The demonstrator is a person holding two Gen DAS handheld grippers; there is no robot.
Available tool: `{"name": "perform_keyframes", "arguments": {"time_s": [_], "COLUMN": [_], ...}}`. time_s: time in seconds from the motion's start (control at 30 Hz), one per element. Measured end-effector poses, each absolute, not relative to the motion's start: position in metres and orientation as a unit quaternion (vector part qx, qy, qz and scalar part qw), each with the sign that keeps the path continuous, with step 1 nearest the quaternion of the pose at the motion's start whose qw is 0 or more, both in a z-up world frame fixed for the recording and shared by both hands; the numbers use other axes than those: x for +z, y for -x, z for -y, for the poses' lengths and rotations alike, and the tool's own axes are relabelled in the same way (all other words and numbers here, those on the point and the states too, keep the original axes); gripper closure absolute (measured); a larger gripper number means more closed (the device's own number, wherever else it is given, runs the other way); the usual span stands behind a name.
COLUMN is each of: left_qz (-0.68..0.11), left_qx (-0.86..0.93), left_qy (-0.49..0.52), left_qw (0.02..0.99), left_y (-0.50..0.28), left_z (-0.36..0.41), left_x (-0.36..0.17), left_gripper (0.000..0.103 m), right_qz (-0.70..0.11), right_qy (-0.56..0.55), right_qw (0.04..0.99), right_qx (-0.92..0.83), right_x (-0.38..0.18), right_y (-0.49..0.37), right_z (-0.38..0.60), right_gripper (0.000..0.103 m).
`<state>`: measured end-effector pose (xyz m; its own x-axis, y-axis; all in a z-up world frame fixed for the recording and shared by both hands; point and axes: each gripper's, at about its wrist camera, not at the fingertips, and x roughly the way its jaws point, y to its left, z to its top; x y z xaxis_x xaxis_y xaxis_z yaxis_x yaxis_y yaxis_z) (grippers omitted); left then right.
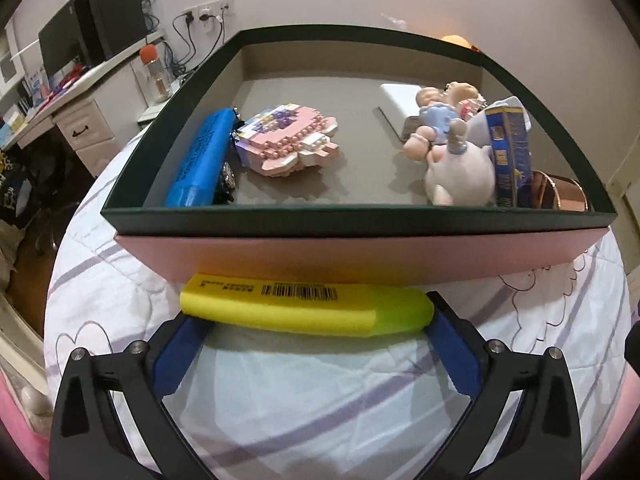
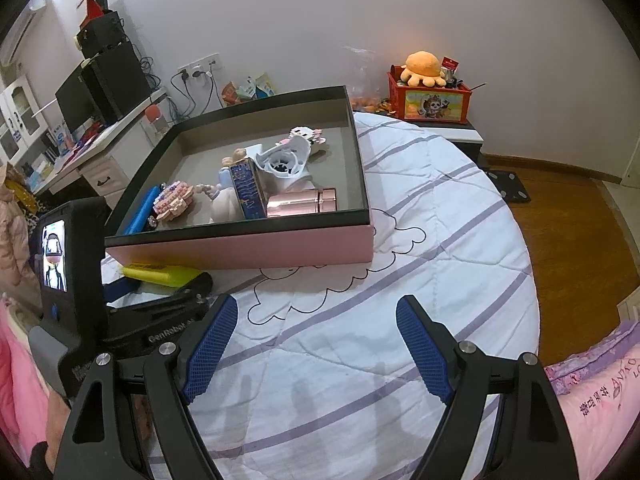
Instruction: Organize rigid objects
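My left gripper is shut on a yellow highlighter, held crosswise by its two ends just in front of the pink wall of the box. The highlighter also shows in the right wrist view with the left gripper behind it. The box has a dark rim and holds a blue highlighter, a pink brick model, a doll, a white unicorn figure, a blue carton and a rose-gold case. My right gripper is open and empty above the bedsheet.
The box sits on a white bed cover with purple stripes. A desk with a monitor stands at the left. A red toy crate with an orange plush stands at the far wall. Wooden floor lies to the right.
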<state>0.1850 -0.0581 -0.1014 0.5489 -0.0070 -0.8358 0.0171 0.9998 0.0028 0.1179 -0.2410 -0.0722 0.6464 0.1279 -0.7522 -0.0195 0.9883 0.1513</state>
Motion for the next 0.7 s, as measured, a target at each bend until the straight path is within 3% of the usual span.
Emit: {"name": "perform_keyframes", "arguments": {"time_s": [0.5, 0.7], "left_qz": [-0.473, -0.481], "left_qx": [0.051, 0.035], "left_qy": [-0.051, -0.022], "left_qw": [0.878, 0.876], "left_y": [-0.174, -0.166], "left_z": [0.052, 0.035], "left_x": [-0.096, -0.097], "left_gripper": [0.000, 0.000], "right_qz": [-0.422, -0.424], "right_qy": [-0.054, -0.053], "right_qw": [0.904, 0.903], "right_qx": [0.048, 0.047], "right_x": [-0.073, -0.074], "right_y": [-0.122, -0.122], "right_z": [0.228, 0.225], "right_gripper": [0.020, 0.020]}}
